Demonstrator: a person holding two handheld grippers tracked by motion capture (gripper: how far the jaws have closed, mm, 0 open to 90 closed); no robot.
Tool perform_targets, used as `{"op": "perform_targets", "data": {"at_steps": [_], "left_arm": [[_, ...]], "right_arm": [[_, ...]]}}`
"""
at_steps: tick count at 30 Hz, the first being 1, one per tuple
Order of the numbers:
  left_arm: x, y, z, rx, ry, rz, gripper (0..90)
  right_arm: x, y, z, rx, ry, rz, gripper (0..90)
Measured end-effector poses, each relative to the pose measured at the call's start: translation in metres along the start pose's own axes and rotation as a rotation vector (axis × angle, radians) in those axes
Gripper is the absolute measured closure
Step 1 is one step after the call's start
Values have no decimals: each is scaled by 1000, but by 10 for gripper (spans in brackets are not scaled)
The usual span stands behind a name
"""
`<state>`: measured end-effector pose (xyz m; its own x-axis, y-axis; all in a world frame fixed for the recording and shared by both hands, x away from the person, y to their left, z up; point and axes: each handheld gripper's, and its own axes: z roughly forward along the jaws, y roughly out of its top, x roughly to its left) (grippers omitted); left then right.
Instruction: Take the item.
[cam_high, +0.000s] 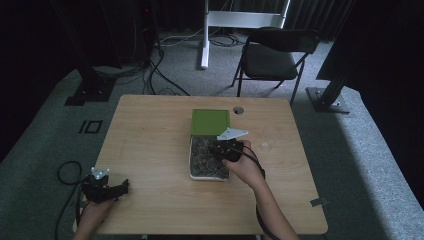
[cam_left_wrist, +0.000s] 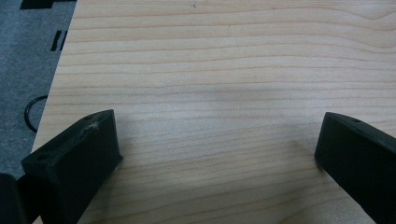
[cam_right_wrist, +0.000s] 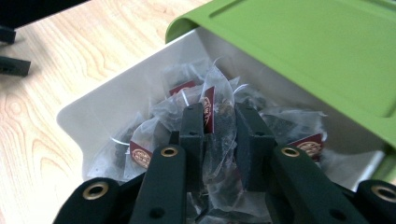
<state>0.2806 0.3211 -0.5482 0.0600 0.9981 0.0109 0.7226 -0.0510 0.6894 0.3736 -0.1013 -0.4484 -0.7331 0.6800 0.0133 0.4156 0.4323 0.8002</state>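
- Tea bag (cam_right_wrist: 217, 126) pinched between right gripper (cam_right_wrist: 219, 135) jaws, mid-frame in right gripper view, inside white box (cam_right_wrist: 93, 116) of tea bags at table centre.
- Looks like the pick step; next probably a clean lift without dragging neighbours or strings.
- Jaws narrow, closed on the mesh.
- Green lid (cam_right_wrist: 303, 51) slid back, upper right.
- Left gripper (cam_left_wrist: 215, 154) wide, empty, over bare table (cam_left_wrist: 210, 70), lower left of high view.

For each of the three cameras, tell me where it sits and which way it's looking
High view: above the person's side, looking forward and down at the table; both forearms show.
Left gripper view: rides the left gripper, looking at bare wood between wide-apart jaws.
Right gripper view: rides the right gripper, looking into the white box of tea bags.
Shared: high and right gripper views both show the green lid.
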Motion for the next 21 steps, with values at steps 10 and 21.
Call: {"op": "perform_targets", "data": {"at_steps": [10,21], "left_arm": [[0,0,0,0,0,0,3],[0,0,0,-1,0,0,3]], "right_arm": [[-4,7,-13,-44,6,20,754],[-12,13,-30,-83,-9,36,754]]}}
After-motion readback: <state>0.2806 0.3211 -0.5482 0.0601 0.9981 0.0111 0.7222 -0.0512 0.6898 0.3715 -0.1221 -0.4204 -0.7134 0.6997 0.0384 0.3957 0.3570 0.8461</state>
